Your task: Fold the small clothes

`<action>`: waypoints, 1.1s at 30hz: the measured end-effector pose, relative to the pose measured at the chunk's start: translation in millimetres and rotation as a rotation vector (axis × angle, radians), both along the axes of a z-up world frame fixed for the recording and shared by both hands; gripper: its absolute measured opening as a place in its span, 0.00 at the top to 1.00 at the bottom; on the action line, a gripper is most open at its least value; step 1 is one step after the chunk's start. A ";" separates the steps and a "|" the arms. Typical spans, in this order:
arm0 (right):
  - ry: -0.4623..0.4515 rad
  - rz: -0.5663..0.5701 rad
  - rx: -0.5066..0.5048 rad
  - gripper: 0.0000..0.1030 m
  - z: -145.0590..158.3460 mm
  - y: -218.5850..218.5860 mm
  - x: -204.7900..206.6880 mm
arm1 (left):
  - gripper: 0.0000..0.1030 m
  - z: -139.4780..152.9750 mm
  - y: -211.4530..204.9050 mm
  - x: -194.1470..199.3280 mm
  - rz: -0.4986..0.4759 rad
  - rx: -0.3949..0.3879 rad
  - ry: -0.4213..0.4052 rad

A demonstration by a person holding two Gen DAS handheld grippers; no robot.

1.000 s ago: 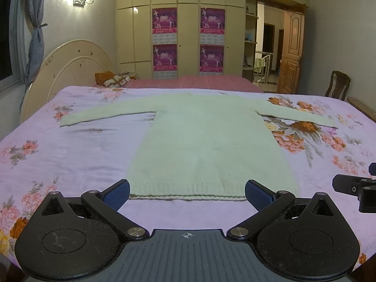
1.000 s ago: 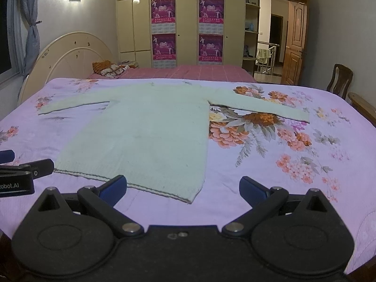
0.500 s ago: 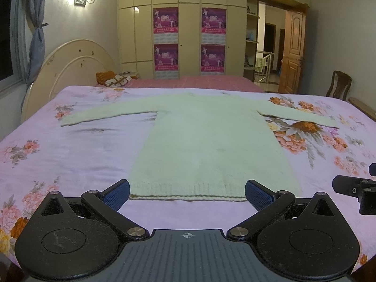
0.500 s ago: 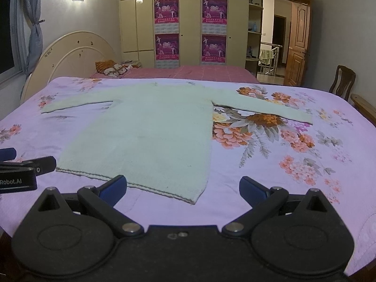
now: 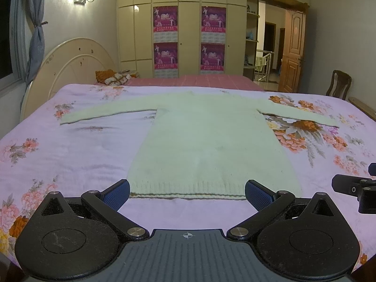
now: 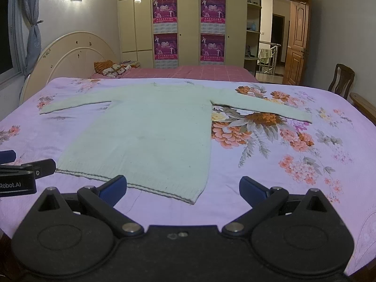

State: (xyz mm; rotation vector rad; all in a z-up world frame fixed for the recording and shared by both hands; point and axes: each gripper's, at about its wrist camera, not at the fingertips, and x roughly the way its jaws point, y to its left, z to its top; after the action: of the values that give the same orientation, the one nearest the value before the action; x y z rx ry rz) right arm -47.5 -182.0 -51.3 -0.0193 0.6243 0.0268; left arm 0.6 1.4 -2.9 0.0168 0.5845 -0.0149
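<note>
Little has shifted since before. Left view: your left gripper holds its fingers apart, empty, at the sweater hem, centre frame on the bed. Right view: your right gripper gapes too, sweater centre-left.

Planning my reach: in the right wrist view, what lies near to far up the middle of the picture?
Right gripper, jaws open → sweater hem → sweater body → floral bedspread's far edge → pink mattress → wardrobe.
</note>
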 end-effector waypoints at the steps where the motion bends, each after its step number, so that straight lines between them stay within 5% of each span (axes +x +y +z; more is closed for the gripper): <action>1: 0.000 0.000 0.000 0.01 0.0 0.0 0.1 | 0.00 0.1 0.2 -0.2 0.001 0.000 0.000; 33: 0.013 -0.004 -0.004 0.01 -6.2 -2.0 6.3 | 0.00 -6.5 -0.1 10.7 0.019 -0.037 0.039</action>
State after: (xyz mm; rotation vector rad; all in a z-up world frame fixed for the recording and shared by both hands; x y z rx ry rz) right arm -41.2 -184.0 -57.5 -0.0215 0.6373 0.0215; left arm 11.2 1.3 -9.4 -0.0251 0.6236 -0.0071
